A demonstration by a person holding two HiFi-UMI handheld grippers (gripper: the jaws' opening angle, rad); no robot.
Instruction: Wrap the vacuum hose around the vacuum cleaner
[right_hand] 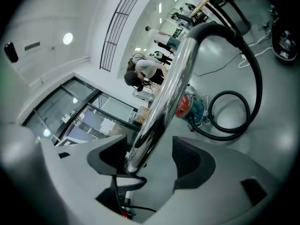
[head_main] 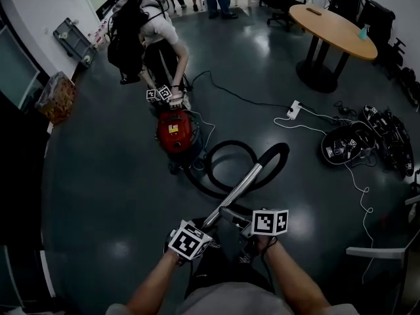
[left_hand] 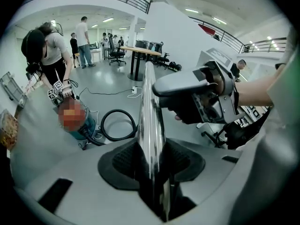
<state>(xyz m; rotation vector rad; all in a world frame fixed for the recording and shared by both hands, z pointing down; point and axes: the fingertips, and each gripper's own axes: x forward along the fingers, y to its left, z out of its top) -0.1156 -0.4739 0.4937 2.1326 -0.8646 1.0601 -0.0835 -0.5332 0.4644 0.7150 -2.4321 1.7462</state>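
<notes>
Head view: chrome wand held off the floor at a slant, near end low by the holder's body, far end running into the black hose. Hose lying in a loose loop on the floor just beside the red vacuum cleaner, not yet wound round it.

Left tongs clamped on the wand, pads pressed to both sides of the tube, likely to carry its weight and steer it. Right tongs spread wide with the wand's end between them, close against one pad and clear of the other, so no grip there. Perhaps ready for a fresh hold further along.

Both forearms tucked close to the body, wrists near together. Left tongs tipped steeply down, right tongs turned on their side and nearer level.

Second person bent over the cleaner, hands at its top, apparently steadying it for the winding.
</notes>
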